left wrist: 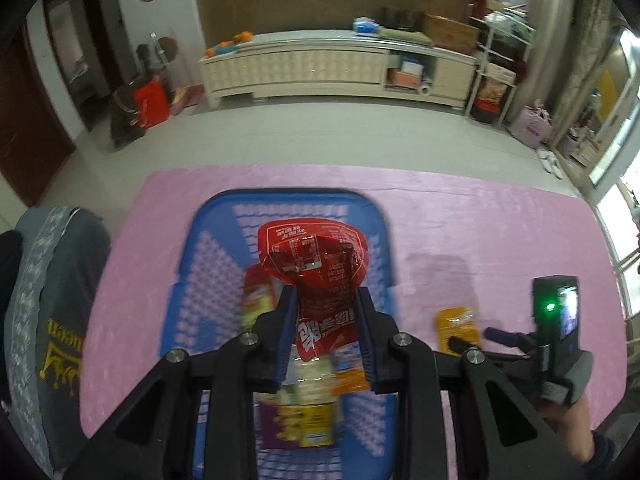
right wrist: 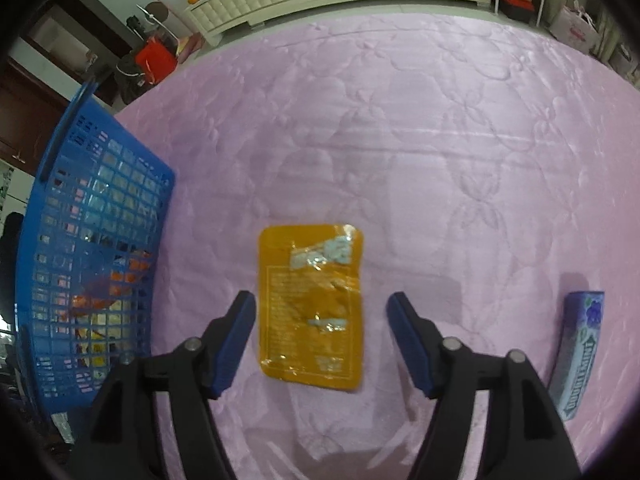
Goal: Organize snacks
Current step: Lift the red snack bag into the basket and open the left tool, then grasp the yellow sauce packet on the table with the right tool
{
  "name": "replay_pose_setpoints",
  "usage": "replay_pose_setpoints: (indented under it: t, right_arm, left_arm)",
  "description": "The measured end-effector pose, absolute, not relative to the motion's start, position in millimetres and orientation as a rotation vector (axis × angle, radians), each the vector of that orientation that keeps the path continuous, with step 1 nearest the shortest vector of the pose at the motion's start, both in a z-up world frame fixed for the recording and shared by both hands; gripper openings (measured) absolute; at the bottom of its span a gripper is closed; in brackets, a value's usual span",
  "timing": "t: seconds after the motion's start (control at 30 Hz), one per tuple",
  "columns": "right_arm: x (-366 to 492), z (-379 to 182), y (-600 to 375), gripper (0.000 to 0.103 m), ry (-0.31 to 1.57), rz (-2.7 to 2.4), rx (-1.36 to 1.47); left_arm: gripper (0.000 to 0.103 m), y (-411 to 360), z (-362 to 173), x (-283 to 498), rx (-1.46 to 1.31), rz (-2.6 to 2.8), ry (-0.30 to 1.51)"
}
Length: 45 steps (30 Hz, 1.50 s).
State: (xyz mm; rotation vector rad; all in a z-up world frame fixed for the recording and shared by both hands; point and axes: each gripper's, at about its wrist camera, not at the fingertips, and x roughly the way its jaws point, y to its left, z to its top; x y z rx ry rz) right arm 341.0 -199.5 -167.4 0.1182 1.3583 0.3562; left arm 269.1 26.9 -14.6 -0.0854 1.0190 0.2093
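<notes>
snacks split two ways: red packet (left wrist: 316, 280) pinched in left gripper (left wrist: 326, 340) above blue basket (left wrist: 208, 216) (release low, centred); orange packet (right wrist: 311, 308) lies flat between right gripper (right wrist: 320, 340)'s wide jaws, so descend squarely.

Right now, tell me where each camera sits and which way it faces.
Left wrist: on the left gripper, looking down over the blue basket; its jaws clamp a red snack packet; the other hand shows.
Right wrist: on the right gripper, looking down at the pink quilt; its jaws stand open.
Shared: basket, orange packet.
</notes>
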Motion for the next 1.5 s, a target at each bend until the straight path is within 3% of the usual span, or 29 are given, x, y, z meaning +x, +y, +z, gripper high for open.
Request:
replay_pose_setpoints:
  t: [0.37, 0.5, 0.77, 0.9, 0.97, 1.0, 1.03, 1.13, 1.27, 1.37, 1.4, 1.5]
  right_arm:
    - [322.6, -173.9, -144.1, 0.077, 1.284, 0.307, -0.191]
    - [316.8, -173.4, -134.4, 0.068, 1.252, 0.339, -0.232]
    - [307.0, -175.5, -134.4, 0.066, 1.226, 0.412, -0.259]
    - [303.5, -174.2, -140.3, 0.065, 1.225, 0.442, -0.241]
    - [304.8, -171.5, -148.7, 0.062, 1.222, 0.454, -0.228]
    - [306.0, -170.6, -150.9, 0.058, 1.22, 0.455, -0.229]
    - [309.7, -169.1, -154.6, 0.033, 1.205, 0.431, -0.246]
    - [310.4, -170.3, -163.8, 0.033, 1.187, 0.447, -0.225]
    - [312.2, -173.4, -168.7, 0.032, 1.187, 0.459, -0.213]
    - [317.2, -175.2, -173.1, 0.024, 1.197, 0.473, -0.16]
    - [319.2, -176.3, -176.5, 0.001, 1.214, 0.488, -0.113]
    - [312.8, -174.2, -178.4, 0.002, 1.216, 0.493, -0.072]
  left_arm:
    - [0.027, 57.7, -49.6, 253.9, -0.131, 0.256, 1.105]
    - [0.027, 53.7, -58.2, 254.7, -0.133, 0.238, 1.131]
    - [0.027, 47.5, -79.9, 255.7, -0.135, 0.198, 1.18]
    - [0.031, 45.7, -85.7, 256.4, -0.141, 0.187, 1.201]
    - [0.04, 42.9, -88.3, 257.6, -0.145, 0.185, 1.214]
    - [0.041, 41.8, -89.4, 257.7, -0.142, 0.19, 1.216]
    - [0.044, 42.1, -89.3, 257.2, -0.133, 0.205, 1.216]
    - [0.053, 44.6, -85.3, 253.5, -0.125, 0.221, 1.194]
    - [0.055, 42.6, -75.3, 243.0, -0.11, 0.213, 1.176]
    - [0.059, 43.0, -69.2, 236.6, -0.101, 0.217, 1.164]
    - [0.059, 44.1, -68.4, 234.9, -0.105, 0.216, 1.163]
    - [0.059, 46.5, -65.8, 228.3, -0.128, 0.204, 1.157]
